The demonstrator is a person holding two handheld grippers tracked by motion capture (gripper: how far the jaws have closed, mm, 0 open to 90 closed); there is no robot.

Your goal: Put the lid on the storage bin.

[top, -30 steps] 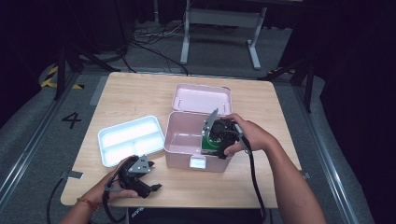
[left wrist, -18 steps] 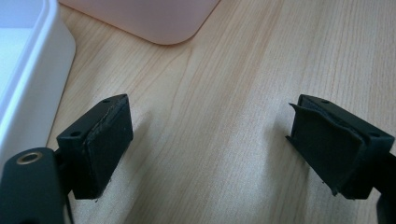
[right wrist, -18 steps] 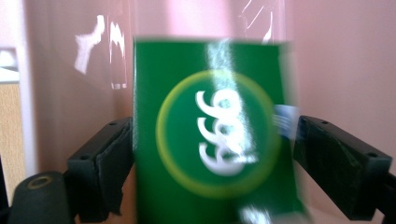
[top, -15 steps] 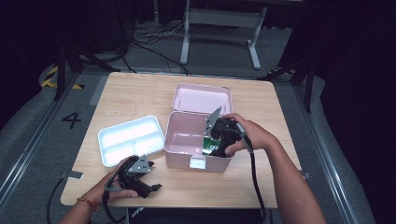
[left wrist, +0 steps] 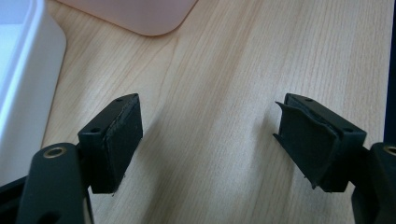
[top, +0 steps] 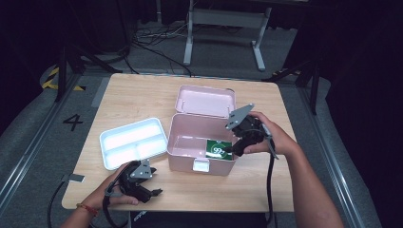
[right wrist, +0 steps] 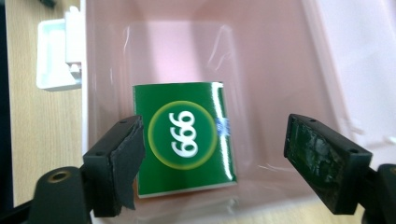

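Wooden table [top: 142, 95] is carrying everything. Pink box [top: 183, 156] is sitting mid-table with its lid [top: 205, 101] swung open and leaning back; white latch [top: 200, 166] is facing the person's side. White divided tray [top: 133, 142] is lying just left of the box, close but apart from it in the high view.

Green packet [right wrist: 184, 140], printed with a white "999" in a ringed circle, is lying flat on the box floor, toward the right end near the front wall.

Right gripper [right wrist: 212, 161] is hovering over the box's right end, pointing down into it. Its jaws have just been closing a bit but are standing open: the packet is lying below and between them, the pads not pressing on it.

Left gripper [left wrist: 208, 144] is sitting at the table's near edge, in front of the tray. Jaws have just been closing slightly, are standing wide with only bare wood between them, gripping nothing.
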